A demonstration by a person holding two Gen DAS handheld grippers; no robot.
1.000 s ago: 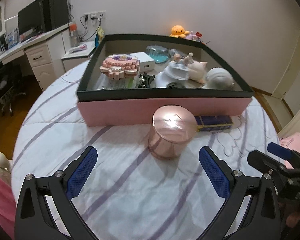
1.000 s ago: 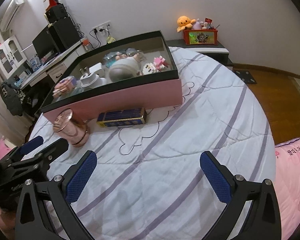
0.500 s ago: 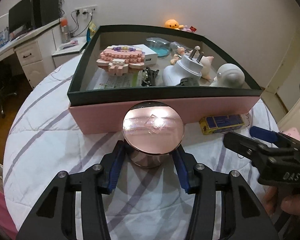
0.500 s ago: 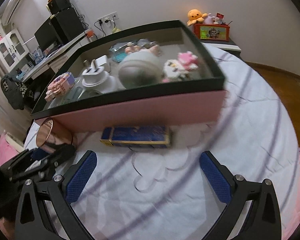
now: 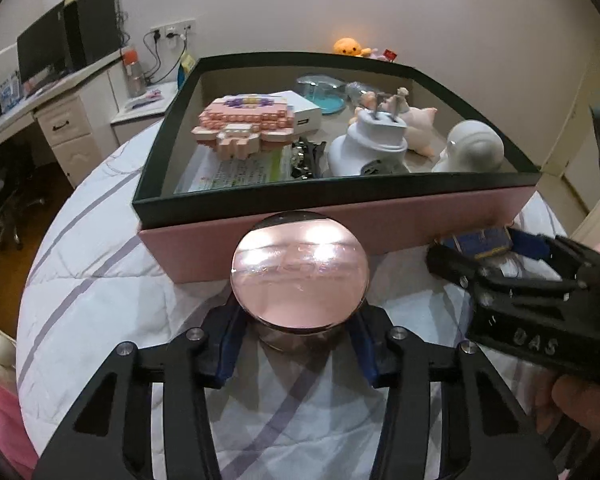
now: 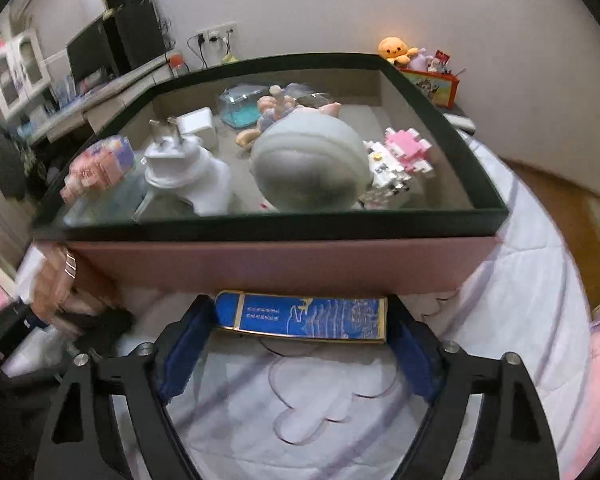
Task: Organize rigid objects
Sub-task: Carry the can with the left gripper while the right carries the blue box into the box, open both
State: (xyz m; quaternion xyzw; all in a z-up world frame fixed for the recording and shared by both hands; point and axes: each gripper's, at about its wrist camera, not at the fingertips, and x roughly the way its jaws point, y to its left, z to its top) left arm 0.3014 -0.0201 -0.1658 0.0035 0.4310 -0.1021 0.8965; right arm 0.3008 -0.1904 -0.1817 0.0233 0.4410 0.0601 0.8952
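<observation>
Left gripper: the left gripper (image 5: 298,344) pinches a squat round tin with a mirror-bright rose-gold lid (image 5: 300,272), blue pads (image 5: 228,344) pressed to its sides, low at the 6 o'clock edge of its own view.

Right gripper: the right gripper (image 6: 300,344) straddles the short ends of a flat blue rectangular tin with gold trim (image 6: 302,316); whether its blue pads (image 6: 184,344) bite or merely bracket the tin cannot be told.

Where the tins sit: both lie just in front of the box's near wall; whether the round one has left the quilt is unclear.

Box: a large shallow box with pink outer walls and a dark green rim (image 5: 340,196) stands at 12 o'clock from either gripper.

Already stored: a pink brick-built model (image 5: 244,124), a white plug adapter with metal prongs (image 5: 374,140), a smooth pale dome-shaped figure (image 5: 476,148) and a second pink-and-white brick toy (image 6: 400,160), among others.

Progress: seemingly well along, with most pieces boxed and these two tins the only loose items in sight; lifting them over the rim remains.

Surface: a soft white quilted cover with lilac stripes (image 5: 100,272).

Textures: glossy metal, studded plastic, matte card.
</observation>
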